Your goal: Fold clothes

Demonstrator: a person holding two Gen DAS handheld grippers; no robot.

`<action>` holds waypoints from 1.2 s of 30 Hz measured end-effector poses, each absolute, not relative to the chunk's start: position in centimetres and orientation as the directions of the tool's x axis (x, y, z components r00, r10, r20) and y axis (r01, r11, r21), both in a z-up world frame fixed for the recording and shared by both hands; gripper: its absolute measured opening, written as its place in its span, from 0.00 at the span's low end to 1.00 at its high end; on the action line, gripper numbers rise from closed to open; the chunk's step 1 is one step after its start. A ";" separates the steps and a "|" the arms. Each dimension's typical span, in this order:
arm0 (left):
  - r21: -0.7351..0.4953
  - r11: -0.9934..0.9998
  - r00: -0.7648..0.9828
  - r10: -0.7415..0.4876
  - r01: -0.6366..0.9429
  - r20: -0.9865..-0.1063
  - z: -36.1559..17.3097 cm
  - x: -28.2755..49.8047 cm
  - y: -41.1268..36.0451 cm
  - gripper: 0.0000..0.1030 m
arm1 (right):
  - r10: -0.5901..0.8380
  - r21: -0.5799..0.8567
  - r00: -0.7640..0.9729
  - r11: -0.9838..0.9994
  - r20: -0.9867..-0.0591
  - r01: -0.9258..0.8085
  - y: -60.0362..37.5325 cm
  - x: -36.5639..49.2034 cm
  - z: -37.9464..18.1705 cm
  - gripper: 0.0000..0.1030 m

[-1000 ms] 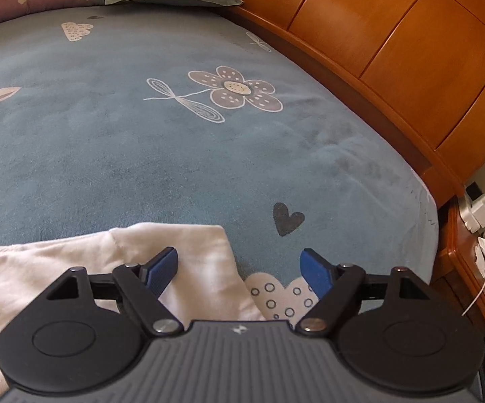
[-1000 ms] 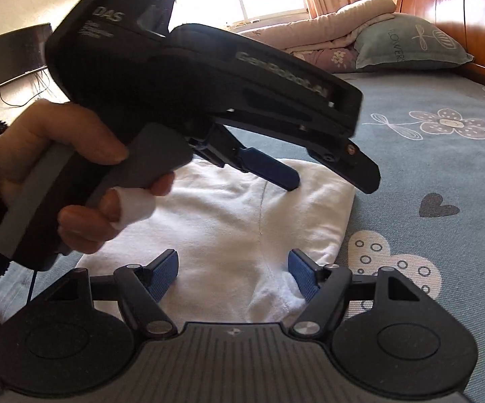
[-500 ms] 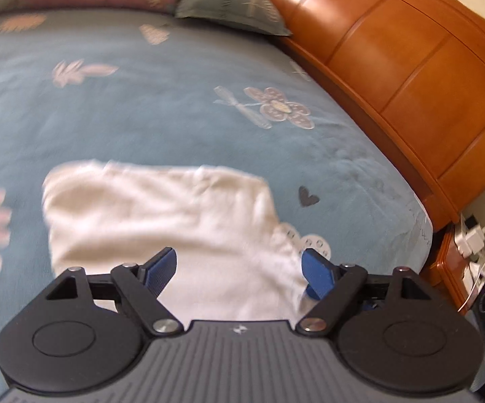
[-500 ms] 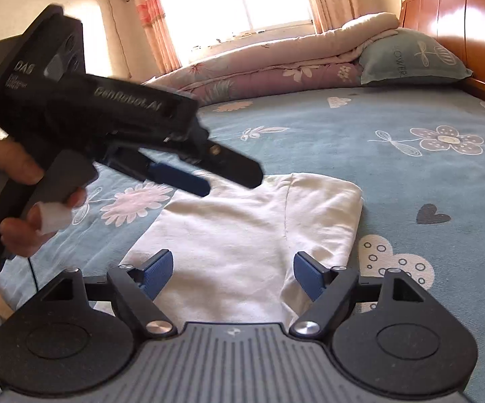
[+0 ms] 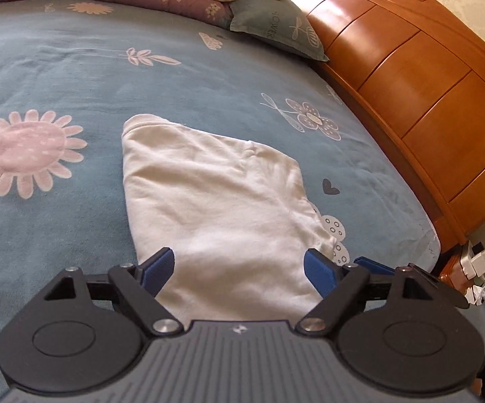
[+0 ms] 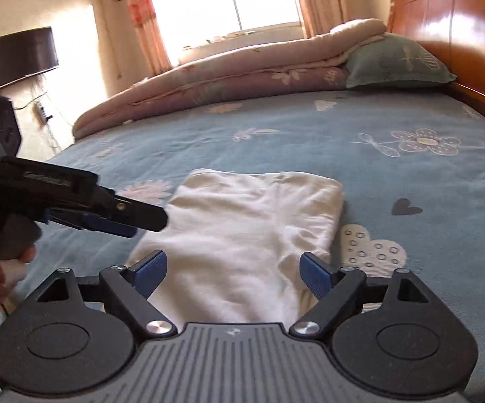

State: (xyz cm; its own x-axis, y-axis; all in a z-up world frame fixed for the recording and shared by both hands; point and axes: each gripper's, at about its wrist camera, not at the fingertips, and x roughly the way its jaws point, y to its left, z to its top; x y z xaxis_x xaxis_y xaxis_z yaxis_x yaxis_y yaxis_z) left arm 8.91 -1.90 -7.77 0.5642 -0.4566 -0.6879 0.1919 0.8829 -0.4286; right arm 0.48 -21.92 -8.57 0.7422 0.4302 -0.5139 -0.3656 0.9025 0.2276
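Left wrist view shows the white garment [image 5: 215,201] lying folded on the blue floral bedsheet [image 5: 74,77], nearer the wooden headboard [image 5: 410,77] than the sheet's big pink flower. The left gripper [image 5: 239,270] hangs over the garment's near edge, its jaws opening with only air between the blue pads [image 5: 158,267], nothing grasped. From the right wrist, the right gripper [image 6: 232,273] also hovers above the garment's near end, jaws spreading, holding nothing. A folded quilt [image 6: 225,80] and green pillow [image 6: 397,63] sit beyond the garment, the pillow against the headboard.
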 end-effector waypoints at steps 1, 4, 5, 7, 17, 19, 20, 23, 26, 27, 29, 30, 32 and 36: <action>-0.427 0.884 0.565 -0.454 0.189 -0.689 -7.8 8.6 -1.8 0.82 | 0.444 0.221 0.731 0.895 -0.518 -0.386 -21.3 0.3 -8.7 0.88; -0.417 0.889 0.572 -0.444 0.189 -0.689 -7.8 7.8 -1.5 0.82 | 0.382 0.179 0.706 0.921 -0.596 -0.347 -20.1 0.8 -10.3 0.88; -0.410 0.892 0.577 -0.441 0.193 -0.688 -7.7 7.4 -1.4 0.82 | 0.334 0.159 0.701 0.939 -0.630 -0.305 -20.2 0.9 -10.8 0.88; -0.397 0.896 0.585 -0.434 0.200 -0.685 -7.5 6.8 -1.3 0.82 | 0.254 0.119 0.709 0.965 -0.658 -0.235 -20.8 0.4 -11.0 0.87; -0.382 0.902 0.596 -0.421 0.199 -0.684 -7.1 6.0 -1.4 0.82 | 0.320 0.122 0.693 0.940 -0.647 -0.319 -18.6 -0.6 -10.7 0.88; -0.403 0.891 0.589 -0.443 0.207 -0.676 -7.1 5.9 -1.4 0.82 | 0.221 0.068 0.690 0.968 -0.689 -0.242 -18.8 -0.3 -11.5 0.87; -0.422 0.881 0.580 -0.463 0.215 -0.670 -7.2 5.9 -1.4 0.82 | 0.210 0.063 0.701 0.971 -0.682 -0.230 -19.2 -0.6 -11.4 0.88; -0.475 0.847 0.547 -0.523 0.241 -0.654 -7.7 5.9 -1.8 0.82 | 0.210 0.077 0.726 0.974 -0.655 -0.213 -20.3 -1.2 -10.5 0.90; -0.481 0.845 0.504 -0.528 0.233 -0.684 -9.2 6.0 -2.8 0.82 | 0.210 0.083 0.737 0.975 -0.642 -0.205 -20.9 -1.5 -10.0 0.91; -0.480 0.847 0.489 -0.526 0.227 -0.696 -9.8 6.0 -3.1 0.82 | 0.211 0.085 0.737 0.975 -0.643 -0.205 -21.0 -1.6 -10.0 0.91; -0.492 0.847 0.467 -0.526 0.204 -0.711 -10.9 5.6 -3.1 0.82 | 0.213 0.086 0.733 0.975 -0.646 -0.207 -21.2 -1.9 -10.1 0.91; -0.504 0.841 0.457 -0.533 0.196 -0.712 -11.2 5.2 -2.8 0.82 | 0.215 0.086 0.726 0.974 -0.653 -0.211 -21.3 -2.1 -10.1 0.91; -0.522 0.833 0.452 -0.543 0.182 -0.708 -11.6 4.5 -2.2 0.82 | 0.222 0.085 0.714 0.971 -0.663 -0.223 -21.4 -2.5 -10.2 0.91; -0.503 0.848 0.502 -0.511 0.166 -0.697 -10.2 4.2 -1.2 0.82 | 0.286 0.104 0.718 0.952 -0.634 -0.287 -21.1 -3.4 -9.8 0.92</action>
